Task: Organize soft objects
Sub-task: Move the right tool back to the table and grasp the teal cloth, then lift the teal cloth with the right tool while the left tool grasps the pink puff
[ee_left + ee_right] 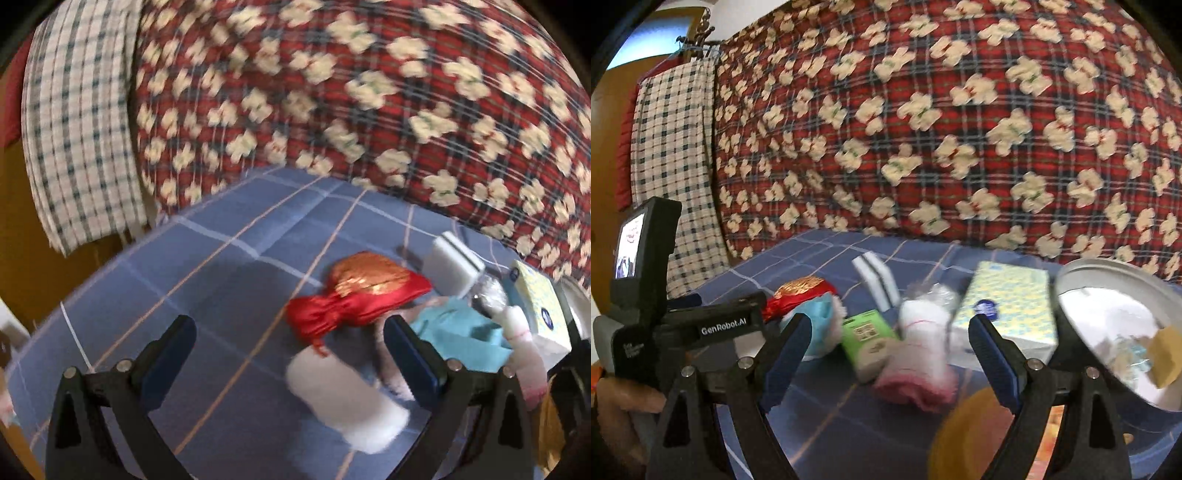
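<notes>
Soft objects (923, 350) all lie loose mid-bedsheet (147, 295), none sorted yet; left gripper (290, 330) and right gripper (888, 328) both gape empty.

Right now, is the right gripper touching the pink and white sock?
Apart. The right wrist view shows the sock lying on the blue cloth, clear of both open fingers.

Warm indoor light, motion blur and strong fisheye curvature in both wrist views.
Even, dim-to-moderate illumination; a soft shadow lies on the blue checked cloth (229, 280) ahead of the left hand-held gripper (290, 345). The red patterned blanket (369, 92) smears diagonally in the left view and reads sharper in the right. The metal bowl (1108, 280) shows bright glare. Straight lines bow outward; black vignette fills the corners.
</notes>
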Demonstrator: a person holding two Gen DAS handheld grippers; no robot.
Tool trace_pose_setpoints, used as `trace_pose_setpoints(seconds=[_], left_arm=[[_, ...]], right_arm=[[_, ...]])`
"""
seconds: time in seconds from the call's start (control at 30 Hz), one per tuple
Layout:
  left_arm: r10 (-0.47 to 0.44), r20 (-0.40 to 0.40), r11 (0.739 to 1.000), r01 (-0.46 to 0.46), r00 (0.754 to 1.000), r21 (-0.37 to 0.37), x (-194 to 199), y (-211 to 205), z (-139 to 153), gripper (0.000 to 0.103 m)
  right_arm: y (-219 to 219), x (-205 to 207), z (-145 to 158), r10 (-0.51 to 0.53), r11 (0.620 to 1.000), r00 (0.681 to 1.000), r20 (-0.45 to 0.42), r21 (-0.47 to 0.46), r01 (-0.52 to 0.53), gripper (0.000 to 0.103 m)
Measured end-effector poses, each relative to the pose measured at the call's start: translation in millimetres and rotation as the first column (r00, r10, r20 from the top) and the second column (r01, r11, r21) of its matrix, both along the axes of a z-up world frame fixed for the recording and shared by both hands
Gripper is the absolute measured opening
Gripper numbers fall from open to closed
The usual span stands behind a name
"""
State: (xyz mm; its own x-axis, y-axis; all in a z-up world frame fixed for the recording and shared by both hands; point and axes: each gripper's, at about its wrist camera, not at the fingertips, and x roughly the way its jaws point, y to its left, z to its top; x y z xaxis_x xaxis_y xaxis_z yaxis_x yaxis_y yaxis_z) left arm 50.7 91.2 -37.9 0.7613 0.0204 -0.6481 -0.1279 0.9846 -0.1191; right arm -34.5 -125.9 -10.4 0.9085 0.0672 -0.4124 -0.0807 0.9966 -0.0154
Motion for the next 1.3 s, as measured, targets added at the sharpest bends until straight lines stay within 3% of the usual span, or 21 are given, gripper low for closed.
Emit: trace_pose_setpoints(seconds=[0.2, 0.37, 0.5, 0.63, 0.8, 0.9, 1.0, 1.07, 1.13, 1.3], left_arm=[[0.054, -0.009, 0.997, -0.054, 0.999, -0.056, -0.5, 16.0, -3.2, 0.103], [0.08, -0.005, 0.995, -0.08, 0.997, -0.051, 0.4, 22.3, -3.1, 0.102], [0.095, -0.02, 0.993, -0.096, 0.995, -0.069, 2.2, 27.5, -5.2, 0.103], [0.077, -0.036, 0.993, -0.08, 0.996, -0.087, 3.2, 27.1, -7.1, 0.102], [0.034, -0.031, 0.991, -0.037, 0.999, -0.127, 0.6, 23.2, -6.8, 0.101], [-0.007, -0.042, 0.991, 0.002, 0.999, -0.133, 0.8, 16.3, -8.5, 0.095], [-0.033, -0.074, 0.994, 0.025, 0.997, -0.105, 2.4, 7.8, -13.1, 0.088], [-0.055, -0.102, 0.99, 0.042, 0.993, -0.134, 3.5, 6.2, -18.0, 0.088], [-0.063, -0.14, 0.987, 0.04, 0.988, -0.156, 6.2, 5.0, -23.6, 0.086], [-0.053, -0.149, 0.993, 0.036, 0.987, -0.11, 4.4, -2.9, -22.9, 0.086]], right_arm=[[21.2, 22.9, -6.1, 0.061, 0.998, 0.996, -0.065, 0.032, -0.059, 0.088], [43.7, 58.3, -16.6, 0.105, 0.994, 0.98, -0.169, 0.047, -0.098, 0.075], [51.7, 81.3, -27.0, 0.132, 0.989, 0.957, -0.258, 0.093, -0.112, 0.04], [56.0, 84.6, -32.4, 0.178, 0.983, 0.938, -0.299, 0.104, -0.153, 0.026], [47.3, 71.1, -24.5, 0.174, 0.981, 0.955, -0.242, 0.124, -0.148, 0.024], [35.1, 50.5, -5.4, 0.171, 0.976, 0.976, -0.131, 0.159, -0.15, 0.024], [23.5, 23.5, 15.3, 0.122, 0.984, 0.992, 0.005, 0.134, -0.122, 0.024], [18.0, 15.4, 20.5, 0.091, 0.989, 0.995, 0.047, 0.109, -0.095, 0.024], [10.9, 14.0, 21.8, 0.107, 0.984, 0.993, 0.046, 0.135, -0.113, 0.024], [-0.8, 17.9, 18.7, 0.19, 0.944, 0.982, 0.004, 0.275, -0.184, 0.024]])
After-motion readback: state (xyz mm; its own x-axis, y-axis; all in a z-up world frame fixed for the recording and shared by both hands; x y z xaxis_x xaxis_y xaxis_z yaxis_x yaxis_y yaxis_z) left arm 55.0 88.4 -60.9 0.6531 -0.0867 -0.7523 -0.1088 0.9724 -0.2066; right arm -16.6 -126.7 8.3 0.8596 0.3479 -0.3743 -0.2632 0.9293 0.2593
